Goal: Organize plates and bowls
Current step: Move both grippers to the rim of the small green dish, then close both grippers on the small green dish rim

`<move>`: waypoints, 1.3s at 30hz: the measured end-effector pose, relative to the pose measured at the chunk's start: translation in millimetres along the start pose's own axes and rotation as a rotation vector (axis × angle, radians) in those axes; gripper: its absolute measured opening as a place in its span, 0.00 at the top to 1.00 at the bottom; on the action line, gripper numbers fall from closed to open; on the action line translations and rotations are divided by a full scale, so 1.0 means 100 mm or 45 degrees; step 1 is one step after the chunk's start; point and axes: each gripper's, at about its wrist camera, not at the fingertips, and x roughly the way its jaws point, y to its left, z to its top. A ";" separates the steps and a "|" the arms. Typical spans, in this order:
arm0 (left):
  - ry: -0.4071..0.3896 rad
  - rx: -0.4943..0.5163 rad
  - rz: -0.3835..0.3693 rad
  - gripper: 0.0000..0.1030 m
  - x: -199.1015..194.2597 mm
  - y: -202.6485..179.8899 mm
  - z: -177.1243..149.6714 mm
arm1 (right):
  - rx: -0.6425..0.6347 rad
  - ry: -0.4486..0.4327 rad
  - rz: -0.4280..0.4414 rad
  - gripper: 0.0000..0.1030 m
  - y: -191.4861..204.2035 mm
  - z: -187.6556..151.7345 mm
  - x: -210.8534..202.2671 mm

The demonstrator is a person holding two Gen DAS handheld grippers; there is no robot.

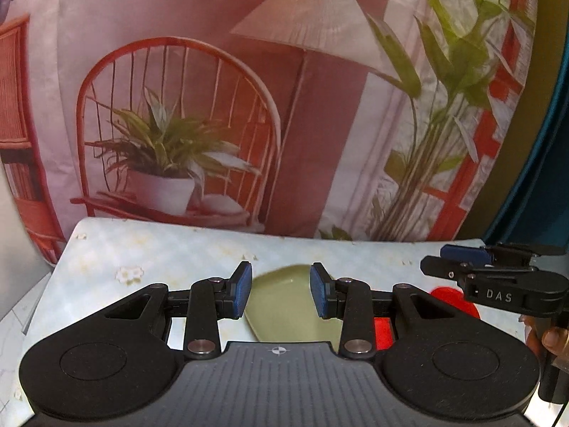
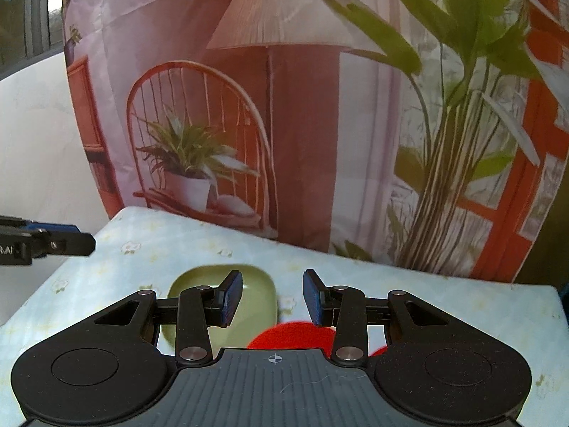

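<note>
A green rounded plate (image 1: 284,302) lies on the floral tablecloth (image 1: 160,249), right below my left gripper (image 1: 281,291), whose blue pads stand apart with nothing between them. To its right a red dish (image 1: 448,297) shows partly behind the gripper arm. In the right wrist view the green plate (image 2: 256,291) lies left of centre and the red dish (image 2: 295,334) sits beneath my right gripper (image 2: 272,297), which is open and holds nothing. Both grippers hover above the table. The right gripper (image 1: 458,256) shows side-on at the right edge of the left wrist view.
A printed backdrop (image 1: 249,106) with a chair, lamp and plants hangs behind the table's far edge. The left gripper's tip (image 2: 64,238) juts in at the left of the right wrist view. A person's fingers (image 1: 547,341) hold the right tool.
</note>
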 end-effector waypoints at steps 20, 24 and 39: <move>0.178 -0.112 0.023 0.63 0.79 0.42 -0.28 | 0.052 0.154 0.017 0.65 -0.14 -0.12 0.82; 0.219 -0.133 0.005 0.63 0.96 0.42 -0.38 | 0.038 0.196 0.028 0.65 -0.08 -0.17 1.01; 0.336 -0.231 -0.015 0.60 1.30 0.34 -0.68 | 0.020 0.359 0.044 0.67 0.00 -0.29 1.59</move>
